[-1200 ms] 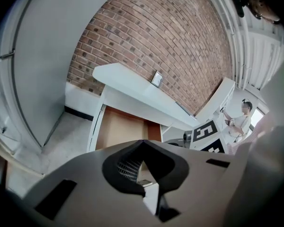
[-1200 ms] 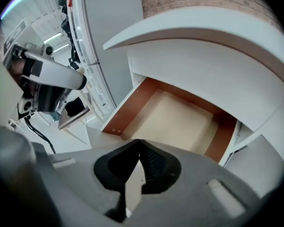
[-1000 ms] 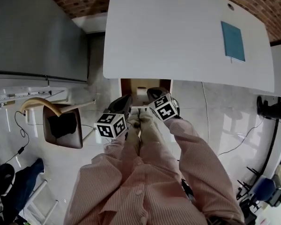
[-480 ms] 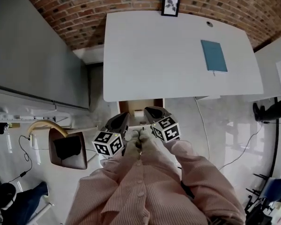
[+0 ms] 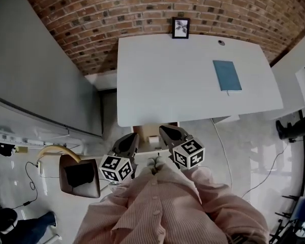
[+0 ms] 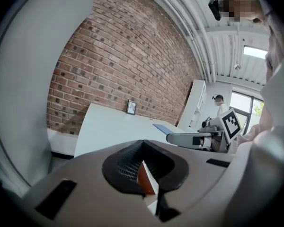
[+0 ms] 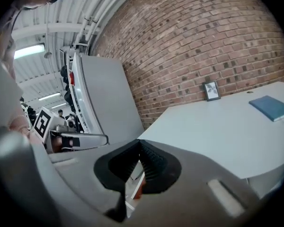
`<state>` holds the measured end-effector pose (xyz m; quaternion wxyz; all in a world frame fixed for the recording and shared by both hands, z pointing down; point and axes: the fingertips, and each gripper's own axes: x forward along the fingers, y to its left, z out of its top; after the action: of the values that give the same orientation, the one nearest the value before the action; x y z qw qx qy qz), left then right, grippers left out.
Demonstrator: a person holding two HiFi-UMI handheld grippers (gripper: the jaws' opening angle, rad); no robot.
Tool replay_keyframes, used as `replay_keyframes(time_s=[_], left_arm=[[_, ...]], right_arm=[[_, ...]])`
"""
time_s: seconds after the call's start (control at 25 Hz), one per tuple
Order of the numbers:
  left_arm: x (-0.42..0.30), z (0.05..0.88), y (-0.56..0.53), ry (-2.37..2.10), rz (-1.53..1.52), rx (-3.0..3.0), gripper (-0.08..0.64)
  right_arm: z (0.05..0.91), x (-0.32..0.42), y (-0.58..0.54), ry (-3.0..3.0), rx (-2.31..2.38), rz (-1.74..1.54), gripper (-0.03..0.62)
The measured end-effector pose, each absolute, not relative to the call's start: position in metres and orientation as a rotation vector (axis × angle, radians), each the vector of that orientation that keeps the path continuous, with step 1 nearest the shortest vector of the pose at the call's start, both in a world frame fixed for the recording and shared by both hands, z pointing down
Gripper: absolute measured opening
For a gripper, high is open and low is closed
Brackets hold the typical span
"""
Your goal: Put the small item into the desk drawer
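The desk drawer (image 5: 142, 131) stands pulled out under the front edge of the white desk (image 5: 193, 85). Inside it lies a small pale item (image 5: 153, 140), seen between the two grippers. My left gripper (image 5: 133, 136) hovers over the drawer's left front, its jaws shut with nothing between them (image 6: 143, 140). Over the drawer's right front, my right gripper (image 5: 162, 129) is also shut and empty (image 7: 139, 139). Both tips point toward the desk. Most of the drawer's inside is hidden by the grippers and my sleeves.
A blue notebook (image 5: 226, 75) lies on the desk's right part, and a small framed picture (image 5: 181, 27) leans on the brick wall behind. A grey partition (image 5: 35, 85) stands to the left. A brown chair (image 5: 80, 176) is at my left.
The head view has tilted up, so the brick wall and picture now show and the desk sits lower in the frame. Both grippers stay shut by the open drawer, drawn nearer my body.
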<state>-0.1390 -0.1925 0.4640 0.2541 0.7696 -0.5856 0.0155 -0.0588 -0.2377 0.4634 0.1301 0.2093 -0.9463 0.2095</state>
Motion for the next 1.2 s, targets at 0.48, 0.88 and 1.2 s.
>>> replay_keyframes(time_s=[0.48, 0.88, 1.2], left_arm=[[-0.181, 0.409, -0.202, -1.812, -0.006, 2.119, 0.0], [-0.208, 0.38, -0.206, -1.926, -0.067, 2.114, 0.0], [-0.224, 0.373, -0.206, -1.983, -0.067, 2.099, 0.0]], right_arm=[[0.389, -0.044, -0.272, -2.923, 0.759, 0.575, 0.006], [0.354, -0.034, -0.296, -2.971, 0.866, 0.435, 0.006], [0.346, -0.021, -0.309, -2.966, 0.942, 0.392, 0.006]])
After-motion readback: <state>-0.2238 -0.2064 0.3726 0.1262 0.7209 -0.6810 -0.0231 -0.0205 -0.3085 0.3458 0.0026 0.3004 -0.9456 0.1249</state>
